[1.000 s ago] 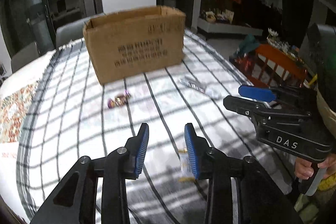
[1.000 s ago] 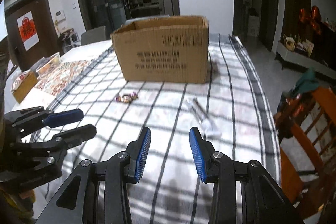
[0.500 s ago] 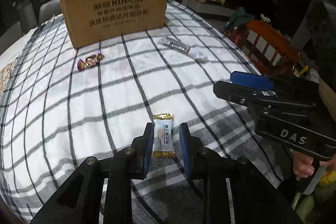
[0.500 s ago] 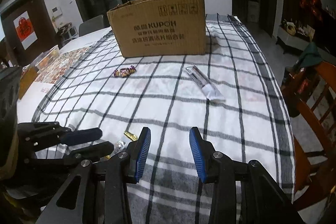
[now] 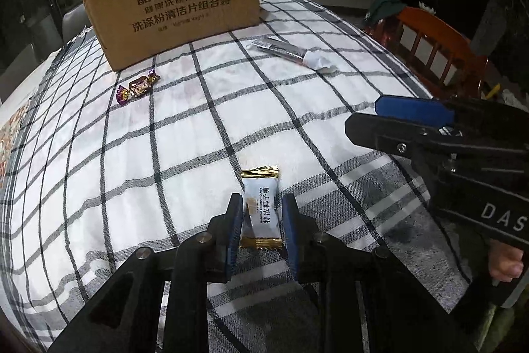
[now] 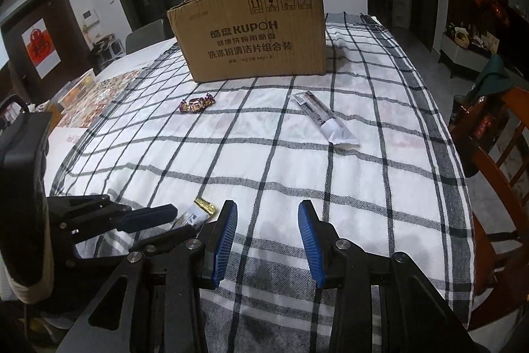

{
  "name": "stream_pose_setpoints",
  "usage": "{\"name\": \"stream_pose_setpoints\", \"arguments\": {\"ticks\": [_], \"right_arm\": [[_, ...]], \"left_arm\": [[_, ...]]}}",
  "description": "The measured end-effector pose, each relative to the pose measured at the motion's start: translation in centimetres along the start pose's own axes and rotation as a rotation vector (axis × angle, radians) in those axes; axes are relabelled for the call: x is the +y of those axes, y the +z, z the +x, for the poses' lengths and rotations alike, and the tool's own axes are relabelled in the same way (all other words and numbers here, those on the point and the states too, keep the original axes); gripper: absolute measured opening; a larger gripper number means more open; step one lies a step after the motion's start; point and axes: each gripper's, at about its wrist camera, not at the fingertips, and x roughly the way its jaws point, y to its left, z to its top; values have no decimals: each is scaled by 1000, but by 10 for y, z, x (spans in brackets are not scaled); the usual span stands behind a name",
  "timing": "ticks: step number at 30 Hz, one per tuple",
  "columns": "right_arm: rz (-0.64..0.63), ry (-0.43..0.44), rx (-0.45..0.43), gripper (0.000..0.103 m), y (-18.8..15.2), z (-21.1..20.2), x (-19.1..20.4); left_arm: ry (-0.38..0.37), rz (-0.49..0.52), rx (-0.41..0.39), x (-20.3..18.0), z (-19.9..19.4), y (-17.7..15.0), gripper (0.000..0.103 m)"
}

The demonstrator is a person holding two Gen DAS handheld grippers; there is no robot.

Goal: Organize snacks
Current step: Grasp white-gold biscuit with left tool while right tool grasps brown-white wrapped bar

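**Pick-up of the first snack: left hand-held gripper [image 5: 260, 222] closed around a white-and-gold candy packet [image 5: 261, 207] lying on the checked surface [image 5: 198, 128].**

The pads flank the packet's long sides and appear to press on it, while it lies flat on the cloth at the near edge. The likely next move is a straight lift, then a carry over the cloth to the open cardboard box [image 6: 251, 38] at the far end, high enough to clear its front wall. The right hand-held gripper [image 6: 267, 229] hovers just beside, jaws parted and empty. Two snacks lie loose beyond: a purple twist-wrapped candy [image 5: 137, 86] just before the box, and a long dark stick pack [image 5: 291, 53] to the right. Neither blocks a central path. A wooden chair [image 5: 439, 52] stands off the right edge.
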Motion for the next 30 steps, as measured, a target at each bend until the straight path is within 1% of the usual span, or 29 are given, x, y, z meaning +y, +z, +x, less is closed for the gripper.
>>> {"name": "stream_pose_setpoints", "arguments": {"ticks": [2, 3, 6, 11, 17, 21, 24, 30], "right_arm": [[3, 2, 0, 40, 0, 1, -1], [5, 2, 1, 40, 0, 1, -2], [7, 2, 2, 40, -1, 2, -3], [6, 4, 7, 40, 0, 2, -3], [-10, 13, 6, 40, 7, 2, -4], [-30, 18, 9, 40, 22, 4, -10], [-57, 2, 12, 40, 36, 8, -15], [-94, 6, 19, 40, 66, 18, -25]], "left_arm": [[13, 13, -1, -3, 2, 0, 24], [17, 17, -2, -4, 3, 0, 22], [24, 23, -7, -5, 4, -1, 22], [6, -2, -13, -1, 1, 2, 20], [-8, -34, -55, 3, -11, 17, 20], [-7, -34, -86, 3, -17, 31, 20], [-13, -44, -93, 4, -18, 42, 20], [-5, -62, -106, 10, -12, 68, 20]]}}
